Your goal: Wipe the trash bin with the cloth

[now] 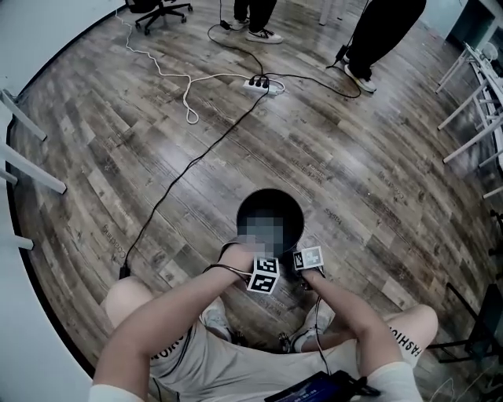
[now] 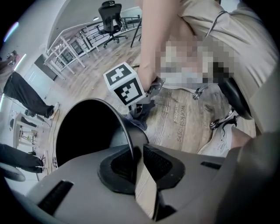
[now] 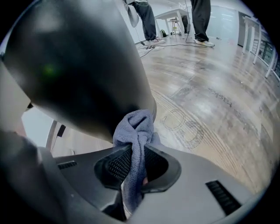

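Plainly, the black bin [image 1: 291, 213] stands on the wood floor [image 1: 354, 157] just in front of the seated person's knees, its mouth open toward the head camera. The left gripper [image 2: 136, 155] is clenched on the bin's thin rim: in the left gripper view the rim runs straight down between the two pads, with the dark inside on one side and the grey outer wall on the other. The right gripper [image 3: 133, 164] is clamped on a grey-blue cloth [image 3: 135, 127], which rises from between the pads in a bunched fold and presses against the bin's dark, glossy outer wall. From the left gripper view the right gripper's marker cube [image 2: 124, 83] sits just outside the rim, with the cloth hanging below it beside the wall. In the head view both cubes lie close together at the near edge of the bin, the arms reaching in from either side. Farther off, a power strip [image 1: 258, 85] lies on the floor with cables [image 1: 189, 169] trailing from it, and the legs of two standing people [image 1: 377, 39] show at the top edge, near an office chair [image 1: 157, 9].
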The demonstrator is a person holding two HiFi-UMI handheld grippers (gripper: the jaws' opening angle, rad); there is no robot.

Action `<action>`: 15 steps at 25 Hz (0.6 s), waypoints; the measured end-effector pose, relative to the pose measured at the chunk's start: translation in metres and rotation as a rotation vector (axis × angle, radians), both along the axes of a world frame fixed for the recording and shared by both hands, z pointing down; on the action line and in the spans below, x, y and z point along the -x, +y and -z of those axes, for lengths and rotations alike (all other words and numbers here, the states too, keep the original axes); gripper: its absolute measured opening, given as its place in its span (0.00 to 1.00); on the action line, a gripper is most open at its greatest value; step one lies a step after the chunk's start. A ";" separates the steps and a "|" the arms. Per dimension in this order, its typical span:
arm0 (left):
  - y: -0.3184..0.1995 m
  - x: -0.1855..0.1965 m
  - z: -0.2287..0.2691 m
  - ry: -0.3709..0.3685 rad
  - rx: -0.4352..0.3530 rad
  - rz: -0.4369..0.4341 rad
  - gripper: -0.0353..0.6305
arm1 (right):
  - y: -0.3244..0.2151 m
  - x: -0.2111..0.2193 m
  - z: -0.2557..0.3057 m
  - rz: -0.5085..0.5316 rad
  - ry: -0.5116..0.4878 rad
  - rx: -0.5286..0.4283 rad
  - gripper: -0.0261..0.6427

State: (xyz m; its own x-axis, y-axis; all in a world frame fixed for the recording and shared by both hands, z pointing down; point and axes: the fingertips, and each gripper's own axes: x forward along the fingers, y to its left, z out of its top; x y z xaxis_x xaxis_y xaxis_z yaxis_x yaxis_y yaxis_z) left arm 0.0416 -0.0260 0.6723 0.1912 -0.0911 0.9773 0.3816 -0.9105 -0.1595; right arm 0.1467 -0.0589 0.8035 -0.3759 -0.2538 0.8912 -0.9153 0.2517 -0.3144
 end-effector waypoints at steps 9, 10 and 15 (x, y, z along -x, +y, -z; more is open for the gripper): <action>-0.016 0.027 0.007 -0.050 -0.002 -0.068 0.26 | 0.026 -0.012 0.096 0.031 -0.085 -0.027 0.13; -0.020 0.034 0.004 -0.079 -0.026 -0.082 0.27 | 0.028 -0.010 0.111 0.039 -0.100 -0.041 0.13; -0.030 0.048 -0.006 -0.114 -0.092 -0.101 0.26 | 0.027 0.003 0.174 0.033 -0.179 -0.103 0.13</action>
State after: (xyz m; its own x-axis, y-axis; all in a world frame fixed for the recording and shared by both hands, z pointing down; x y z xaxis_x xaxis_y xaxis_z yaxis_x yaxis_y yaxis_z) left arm -0.0066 -0.0562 0.6781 0.0921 -0.1671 0.9816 0.4911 -0.8500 -0.1908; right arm 0.1433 -0.0316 0.6290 -0.5355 -0.3254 0.7793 -0.8380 0.3197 -0.4422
